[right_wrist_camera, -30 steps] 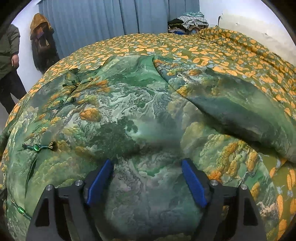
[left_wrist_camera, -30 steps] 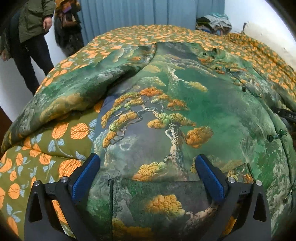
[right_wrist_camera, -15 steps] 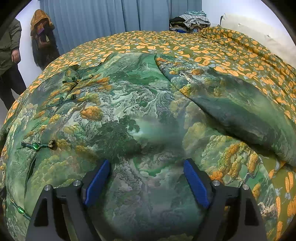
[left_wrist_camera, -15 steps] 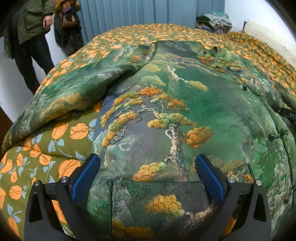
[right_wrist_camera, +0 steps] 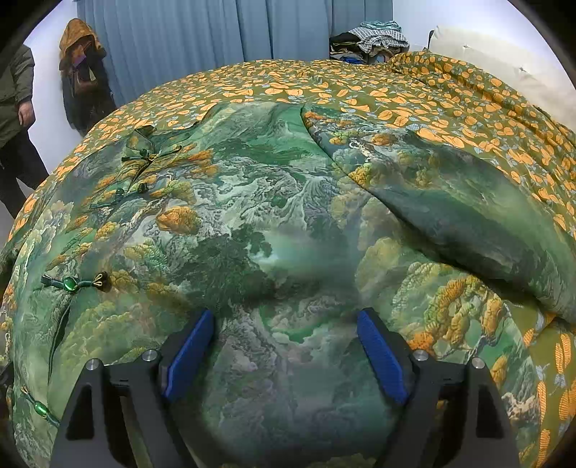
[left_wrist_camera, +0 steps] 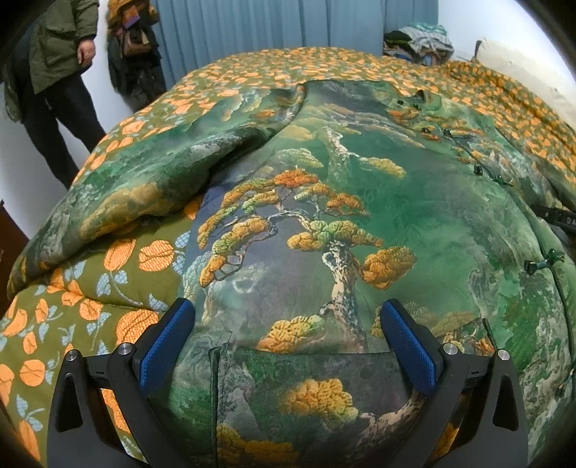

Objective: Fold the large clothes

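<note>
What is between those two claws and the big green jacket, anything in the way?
Nothing visible. The left claw and right claw both stand open just over the green jacket, which lies spread on the orange-leaf bedspread with bare fabric between the pads.

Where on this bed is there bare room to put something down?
The green jacket fills the middle of the bed. Free bedspread lies beyond its collar, toward the curtain. Another patch shows under the left sleeve, at the near corner. The far corner is crowded by a clothes pile. Both grippers hang open above the hem.
</note>
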### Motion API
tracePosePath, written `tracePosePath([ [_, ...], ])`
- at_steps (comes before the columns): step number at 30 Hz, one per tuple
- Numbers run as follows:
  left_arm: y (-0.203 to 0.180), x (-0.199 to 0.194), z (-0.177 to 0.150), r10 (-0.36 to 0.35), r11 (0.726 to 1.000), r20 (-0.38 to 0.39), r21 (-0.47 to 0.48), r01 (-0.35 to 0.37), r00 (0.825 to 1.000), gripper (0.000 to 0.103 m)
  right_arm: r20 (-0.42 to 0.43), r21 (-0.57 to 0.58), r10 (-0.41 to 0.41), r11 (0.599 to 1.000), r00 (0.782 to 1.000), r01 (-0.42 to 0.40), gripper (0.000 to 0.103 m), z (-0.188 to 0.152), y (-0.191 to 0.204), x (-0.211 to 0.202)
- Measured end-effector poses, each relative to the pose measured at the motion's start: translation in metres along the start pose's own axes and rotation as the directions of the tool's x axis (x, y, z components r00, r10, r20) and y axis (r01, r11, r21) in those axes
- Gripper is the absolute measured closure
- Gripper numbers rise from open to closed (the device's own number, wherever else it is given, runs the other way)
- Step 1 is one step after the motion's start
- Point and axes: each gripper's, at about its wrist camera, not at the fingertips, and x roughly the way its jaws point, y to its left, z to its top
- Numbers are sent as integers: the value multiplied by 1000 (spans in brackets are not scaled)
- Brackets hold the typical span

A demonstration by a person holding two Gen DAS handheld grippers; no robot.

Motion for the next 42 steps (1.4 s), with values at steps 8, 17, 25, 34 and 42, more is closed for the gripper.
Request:
tracePosePath([
  [8, 1, 5, 6, -24, 1000, -20, -8, 24, 999, 0, 0, 0, 0, 1000, 1000, 0, 19, 0, 0, 0],
  [17, 4, -1, 3, -33, 999, -26, -32, 32, 999, 0, 0, 0, 0, 1000, 1000, 0, 19, 0, 0, 0],
  [25, 6, -3, 2, -52, 998, -50, -34, 51, 997, 0, 1, 0, -1, 1000, 1000, 1, 19, 0, 0, 0],
  [34, 4, -16, -2, -60, 997, -104, -45, 56, 993, 1, 3, -14, -29, 999, 1000, 29, 18, 1, 5, 2],
  [42, -3, -25, -10, -32, 999, -81, -32, 30, 996, 0, 44, 112, 163, 980, 986, -167, 14, 20, -34, -35],
])
